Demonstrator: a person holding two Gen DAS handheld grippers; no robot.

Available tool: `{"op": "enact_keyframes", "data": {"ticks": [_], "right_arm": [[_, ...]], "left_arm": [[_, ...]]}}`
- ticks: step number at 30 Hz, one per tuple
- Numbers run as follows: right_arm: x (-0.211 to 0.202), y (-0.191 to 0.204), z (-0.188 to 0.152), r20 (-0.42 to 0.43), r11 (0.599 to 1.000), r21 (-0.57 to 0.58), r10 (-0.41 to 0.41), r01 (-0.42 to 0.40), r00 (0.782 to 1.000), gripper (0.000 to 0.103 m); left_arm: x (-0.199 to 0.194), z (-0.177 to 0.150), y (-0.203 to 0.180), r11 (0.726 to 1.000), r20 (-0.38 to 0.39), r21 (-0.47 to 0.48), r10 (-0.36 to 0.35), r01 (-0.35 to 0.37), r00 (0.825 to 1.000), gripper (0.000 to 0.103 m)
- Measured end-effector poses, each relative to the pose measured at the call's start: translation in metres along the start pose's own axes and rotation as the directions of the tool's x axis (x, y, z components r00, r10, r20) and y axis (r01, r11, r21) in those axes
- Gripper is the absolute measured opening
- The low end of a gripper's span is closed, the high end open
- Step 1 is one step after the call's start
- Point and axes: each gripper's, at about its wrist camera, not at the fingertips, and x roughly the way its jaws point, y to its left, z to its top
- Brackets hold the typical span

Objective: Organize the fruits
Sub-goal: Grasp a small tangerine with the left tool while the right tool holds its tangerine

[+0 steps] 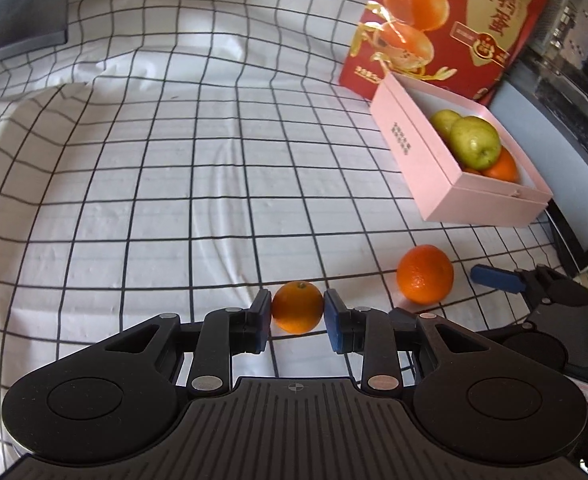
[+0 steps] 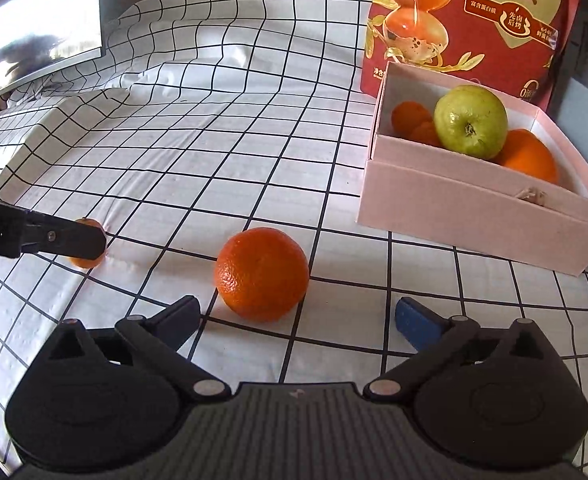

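Observation:
My left gripper (image 1: 297, 312) is shut on a small orange (image 1: 297, 307) that rests on the checked cloth; its blue pads touch both sides. The same small orange (image 2: 88, 242) is partly hidden behind a left finger (image 2: 66, 238) in the right wrist view. A larger orange (image 2: 262, 274) lies just beyond my right gripper (image 2: 295, 320), which is open wide and empty; this orange also shows in the left wrist view (image 1: 425, 274). A pink box (image 2: 465, 204) at the right holds green fruit (image 2: 470, 122) and oranges (image 2: 527, 156); it also appears in the left wrist view (image 1: 425, 164).
A red printed bag (image 2: 493, 20) stands behind the pink box. A white cloth with a black grid (image 1: 174, 200) covers the table and is wrinkled at the far left. A dark screen (image 2: 34, 12) stands at the far left. Dark equipment (image 1: 573, 60) lies to the right.

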Motion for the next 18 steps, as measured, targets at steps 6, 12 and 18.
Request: {"op": "enact_keyframes", "data": {"ticks": [6,12,18], "right_arm": [[-0.004,0.002,0.005,-0.035,1.000,-0.005,0.009,-0.009,0.999,0.094],[-0.002,0.009,0.010,-0.039,1.000,-0.016,0.015,-0.015,0.999,0.086],[-0.001,0.013,0.018,-0.036,0.999,-0.035,0.030,-0.031,0.999,0.062]], "left_arm": [[0.002,0.001,0.000,1.000,-0.009,0.013,-0.015,0.015,1.000,0.033],[0.001,-0.001,-0.004,0.999,-0.014,0.031,-0.034,0.035,0.999,0.033],[-0.002,-0.006,-0.007,0.998,-0.021,0.034,-0.044,0.045,0.999,0.033]]}}
